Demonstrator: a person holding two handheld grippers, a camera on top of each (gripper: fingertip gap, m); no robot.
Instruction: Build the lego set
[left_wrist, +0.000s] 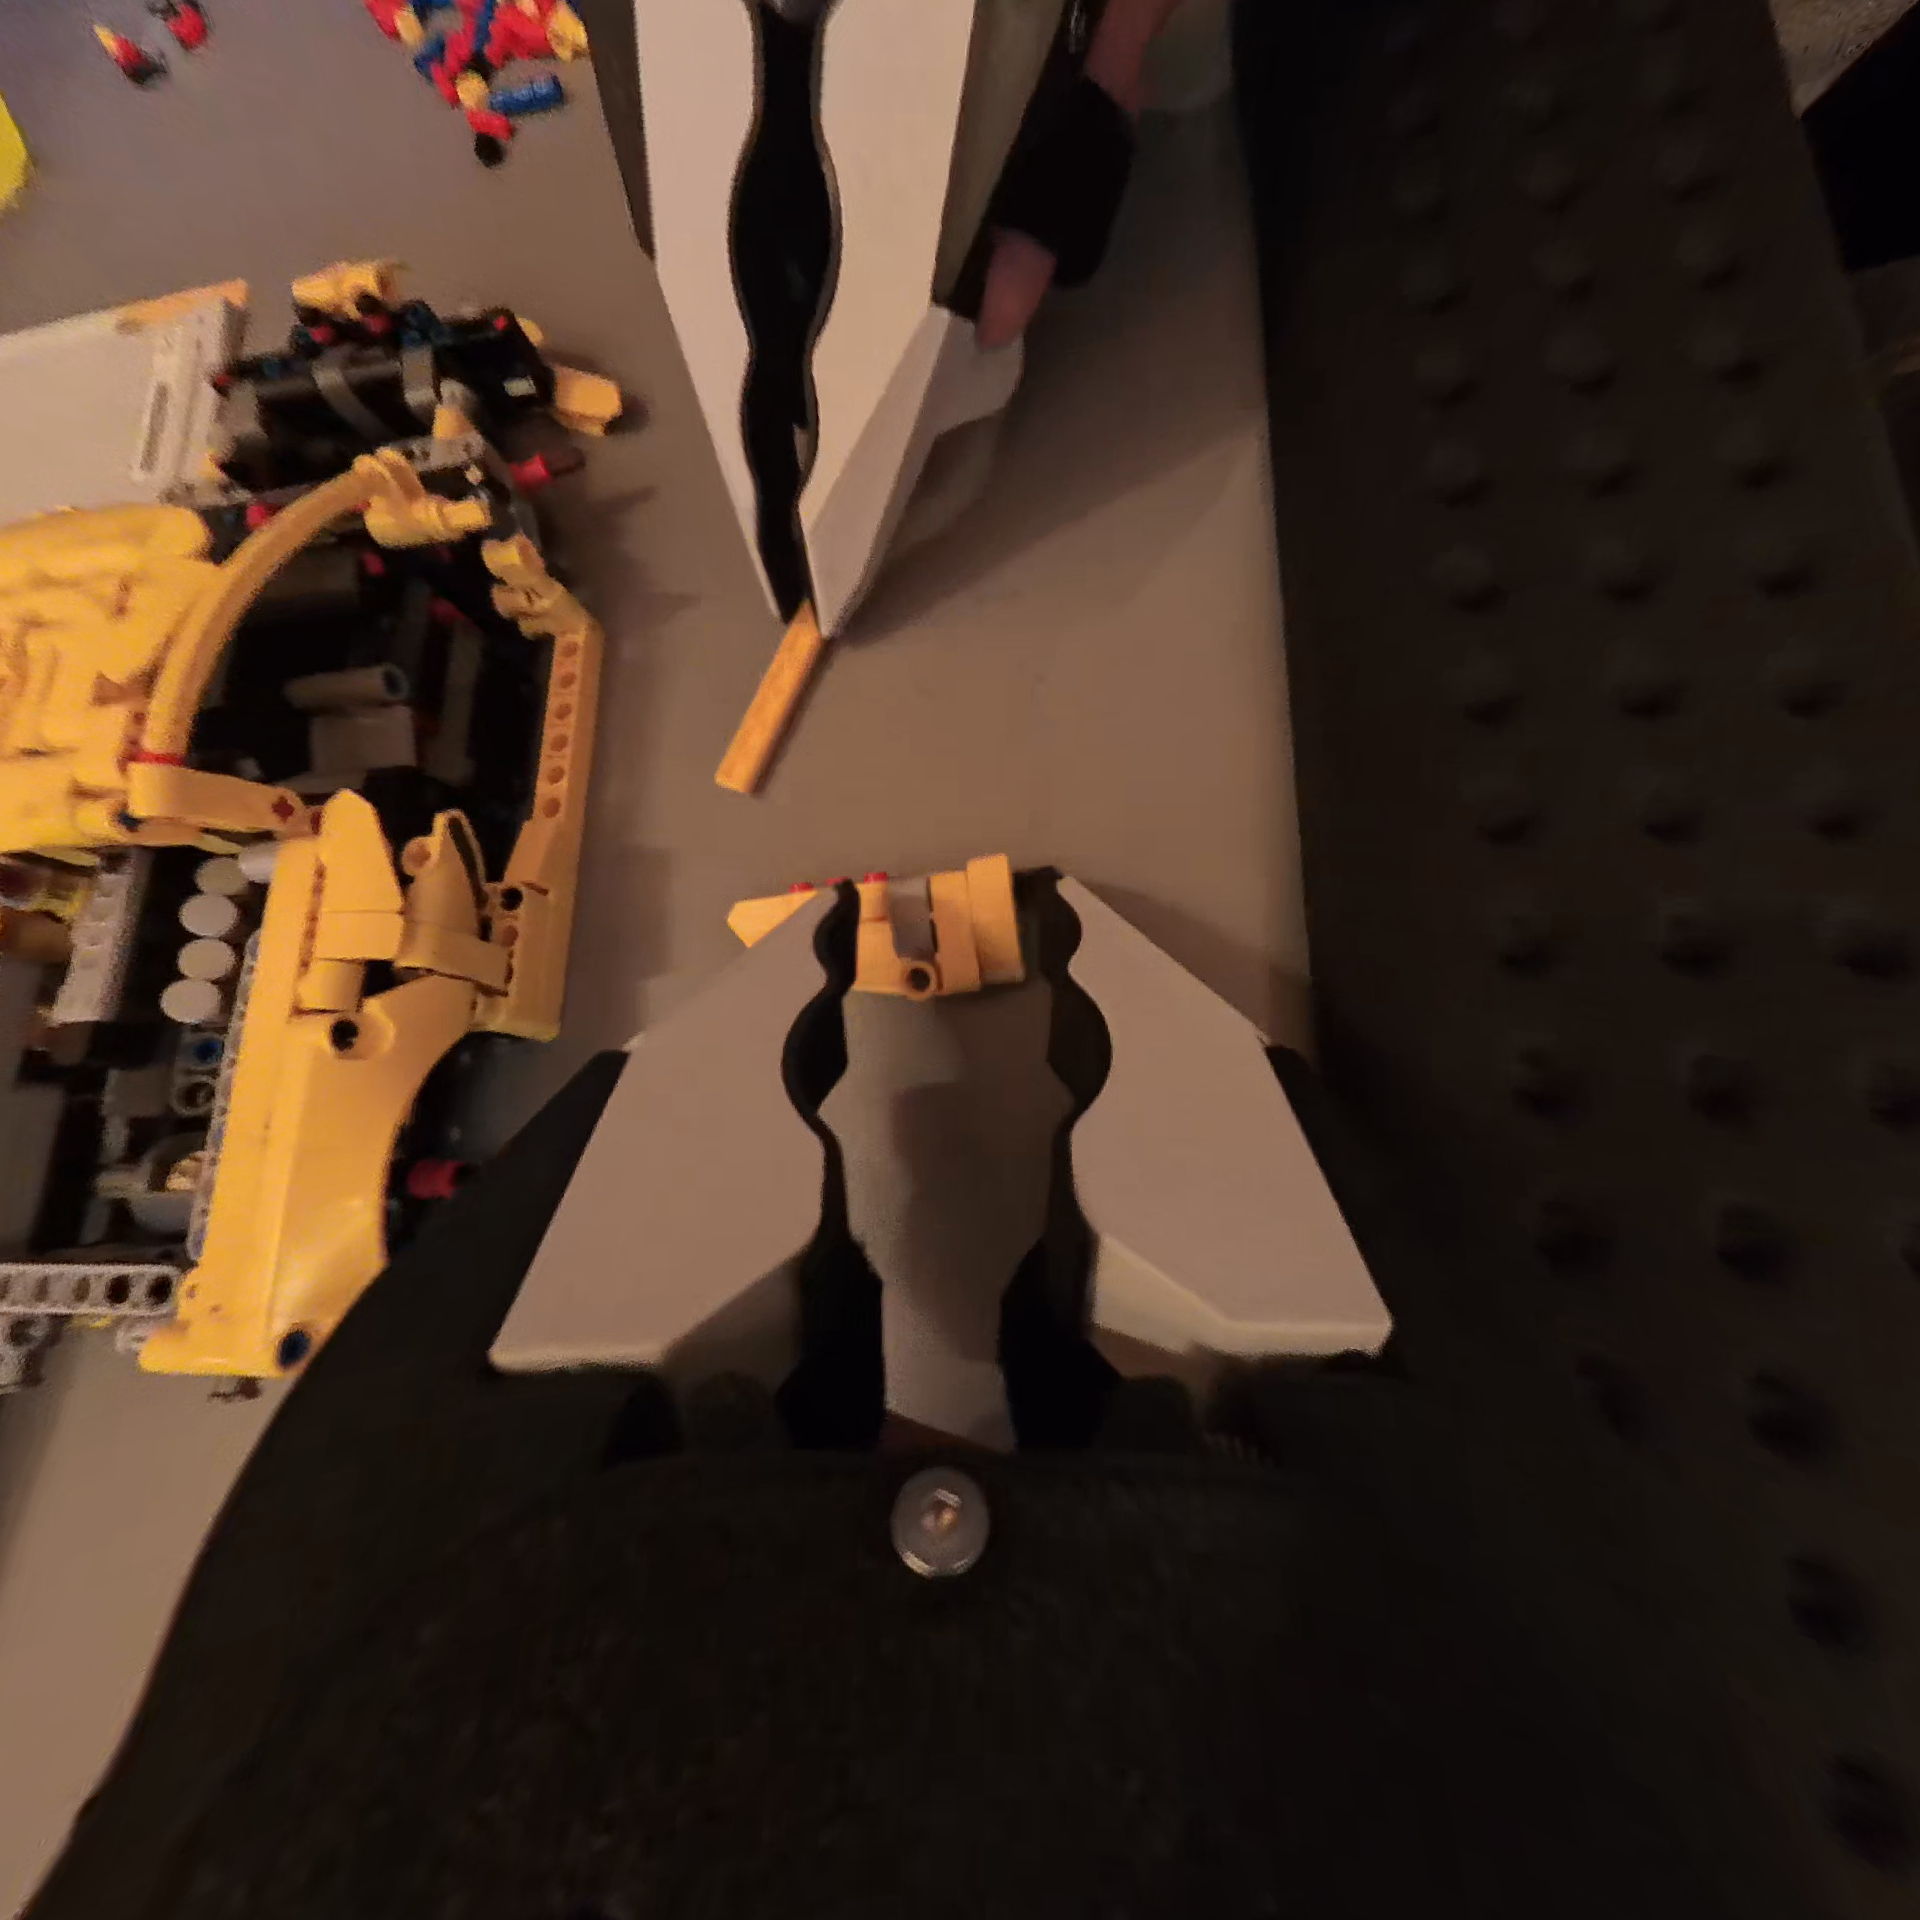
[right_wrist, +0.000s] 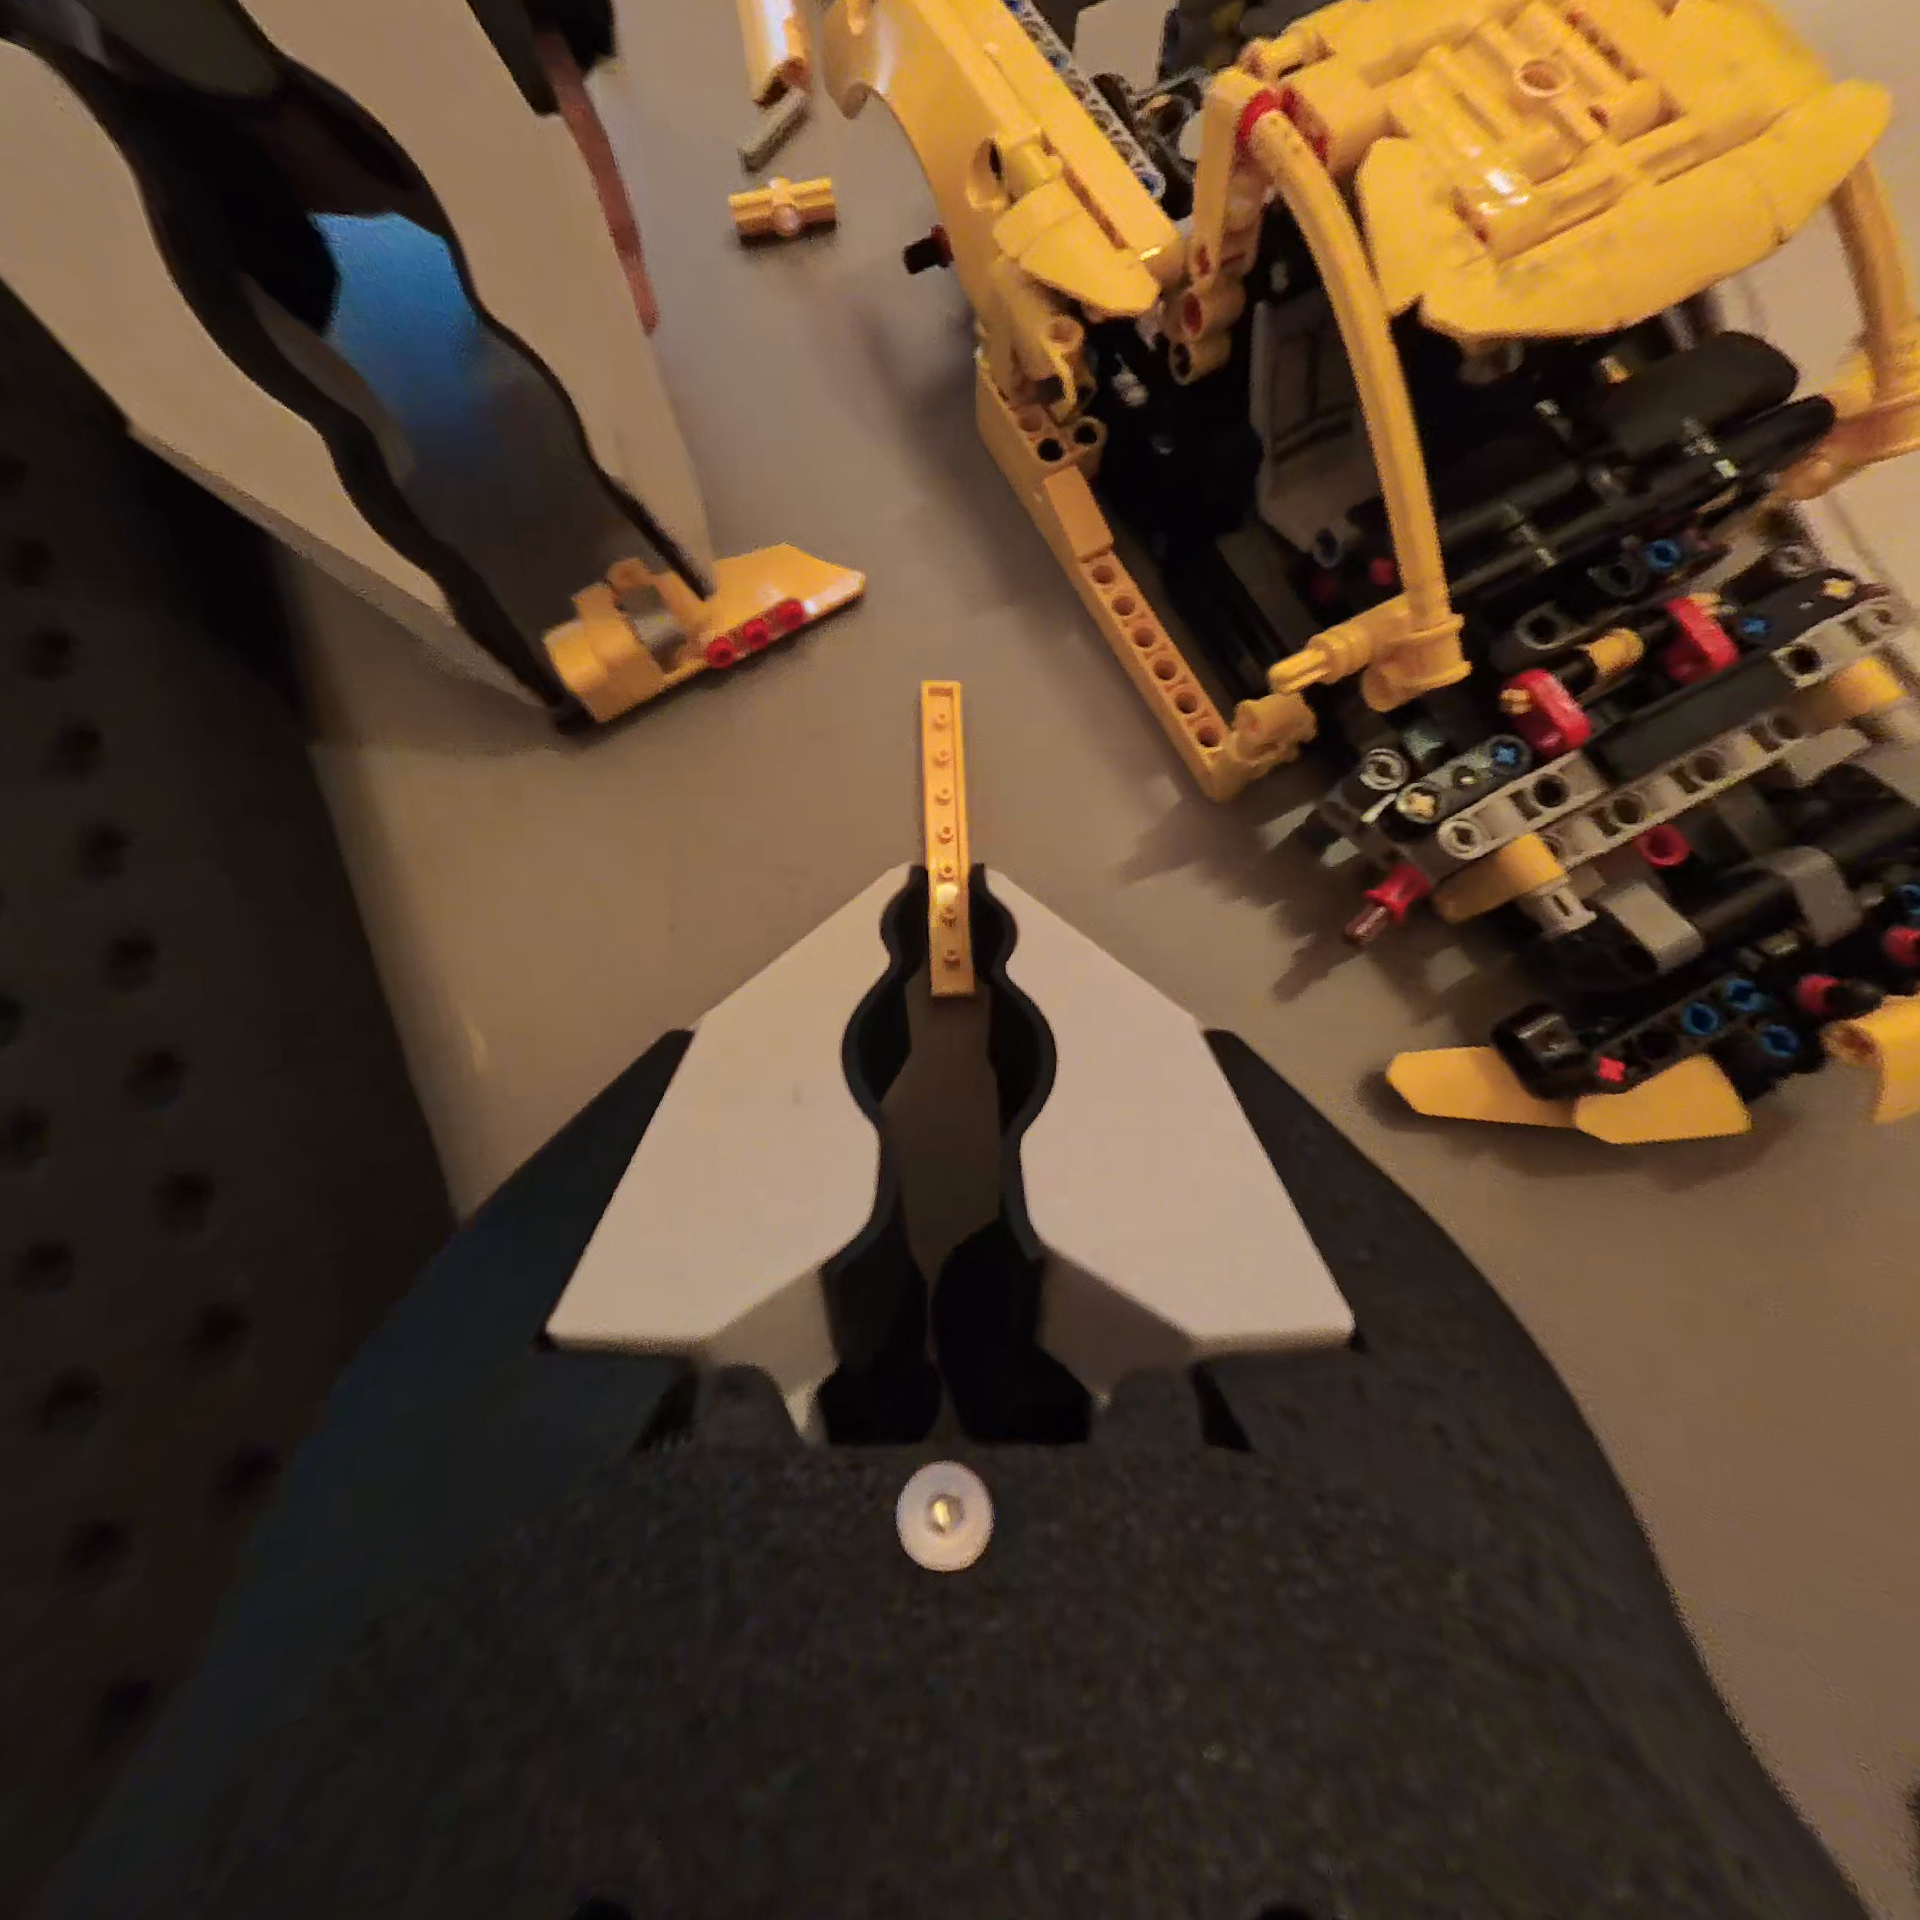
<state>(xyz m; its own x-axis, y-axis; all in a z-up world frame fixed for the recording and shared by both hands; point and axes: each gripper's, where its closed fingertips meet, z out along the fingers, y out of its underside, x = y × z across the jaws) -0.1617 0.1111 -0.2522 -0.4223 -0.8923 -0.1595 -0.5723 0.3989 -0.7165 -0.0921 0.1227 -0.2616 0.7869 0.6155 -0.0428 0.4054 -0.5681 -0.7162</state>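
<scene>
My left gripper (left_wrist: 940, 935) has its white wedge-shaped fingers (left_wrist: 707, 1122) pinching a small yellow brick sub-assembly with red pins along one edge (left_wrist: 935, 930); from the right wrist view that same piece (right_wrist: 686, 623) sits low at the fingertips, close to the grey matte surface (right_wrist: 644, 862), though I cannot tell whether it touches. My right gripper (right_wrist: 948, 914) pinches a long thin yellow studded plate (right_wrist: 945, 821) near one end, and most of its length sticks out forward past the tips. In the left wrist view the plate (left_wrist: 774, 712) points down and toward my left gripper, with a clear strip of surface between the two held pieces.

The large yellow and black partly built vehicle model (right_wrist: 1455, 468) stands to the right of the plate in the right wrist view, its yellow holed beam (right_wrist: 1153, 649) being the nearest edge, near but apart from the plate. On the other side a dark studded baseplate (left_wrist: 1610, 935) borders the working strip, so the open lane is narrow: model on one flank, baseplate edge on the other. A short yellow connector piece (right_wrist: 781, 208) lies loose farther off, and a scatter of small red, blue and yellow loose parts (left_wrist: 488, 62) lies at the far corner, well apart.
</scene>
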